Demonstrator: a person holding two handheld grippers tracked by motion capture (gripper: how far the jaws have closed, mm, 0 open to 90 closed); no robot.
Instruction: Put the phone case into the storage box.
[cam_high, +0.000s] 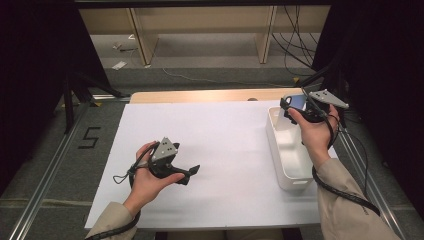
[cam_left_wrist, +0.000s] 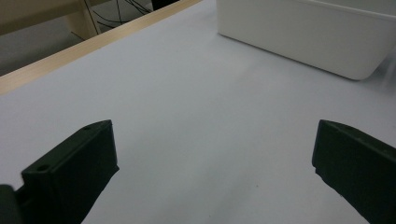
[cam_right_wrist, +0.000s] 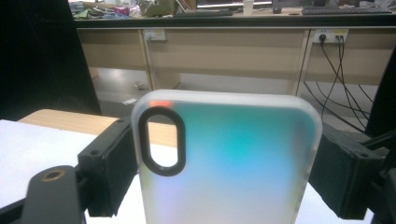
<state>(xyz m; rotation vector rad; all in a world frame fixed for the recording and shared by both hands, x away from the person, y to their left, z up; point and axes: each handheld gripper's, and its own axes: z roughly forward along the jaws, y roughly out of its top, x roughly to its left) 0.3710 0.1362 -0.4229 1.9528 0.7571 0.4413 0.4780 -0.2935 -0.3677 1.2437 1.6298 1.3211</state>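
Note:
My right gripper (cam_high: 294, 108) is held up over the far end of a white bin (cam_high: 274, 146). It is shut on a translucent phone case (cam_high: 299, 102). In the right gripper view the phone case (cam_right_wrist: 233, 168) stands upright with its oval camera cutout at the upper left, and a black jaw presses on each of its long sides around my right gripper (cam_right_wrist: 224, 156). My left gripper (cam_high: 192, 171) rests low over the white sheet (cam_high: 225, 140), pointing right. In the left gripper view its jaws stand wide apart around my left gripper (cam_left_wrist: 212, 140) with only bare sheet between them, and the white bin (cam_left_wrist: 303, 37) lies ahead.
The white sheet covers a wooden table whose far edge (cam_high: 200, 95) shows bare. Beyond it stand wooden shelf legs (cam_high: 142, 40) and loose cables (cam_high: 295, 45) on the floor. Metal rails (cam_high: 45, 175) run along both sides of the table.

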